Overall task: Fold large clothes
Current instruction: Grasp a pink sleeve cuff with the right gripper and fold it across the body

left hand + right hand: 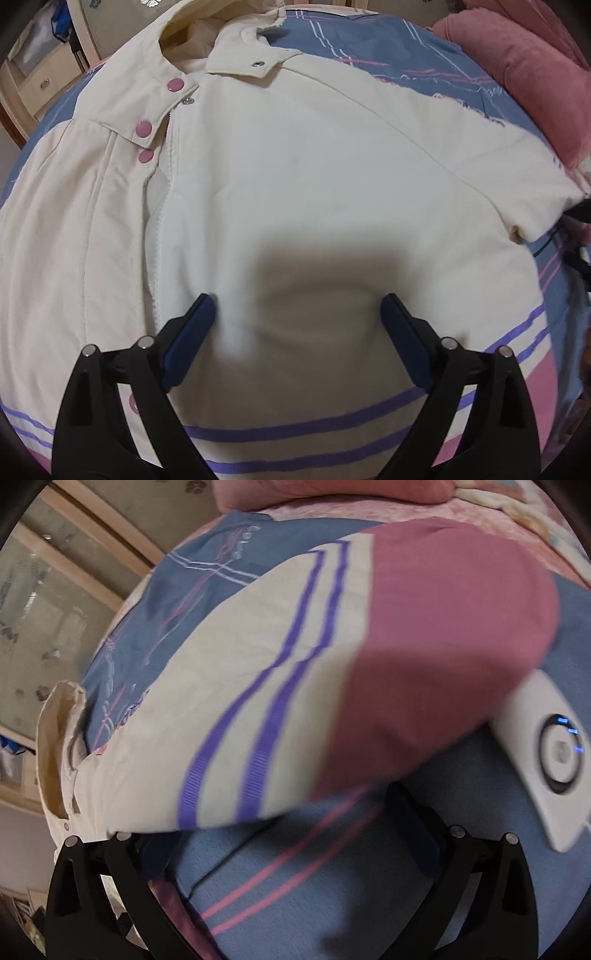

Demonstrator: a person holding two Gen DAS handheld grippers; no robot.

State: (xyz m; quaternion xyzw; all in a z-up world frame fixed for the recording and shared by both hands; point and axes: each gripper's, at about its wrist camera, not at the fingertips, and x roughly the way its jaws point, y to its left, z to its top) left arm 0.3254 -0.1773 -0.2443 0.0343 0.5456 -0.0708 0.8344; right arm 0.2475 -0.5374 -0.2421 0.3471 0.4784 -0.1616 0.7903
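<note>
**Padded jacket spread on the bed, both grippers empty**

The cream jacket lies flat on the blue striped bedcover, front up. In the left wrist view its collar sits toward 12 o'clock and its striped hem toward 6, so the long axis runs roughly 12 to 6. One sleeve reaches out toward 3 o'clock, ending in a cuff.

It looks softly padded and bulky: light for its size, limp, likely to sag and spring back rather than hold a crease. The smooth shell may slip between pads, so firmer edges seem the better holds: the cuff, the shoulder seam, or the hem corners.

The left gripper hangs over the lower chest with jaws spread wide, nothing between them. The right gripper is also wide open and empty, near the hem's pink band, with a white device at 3 o'clock.
</note>
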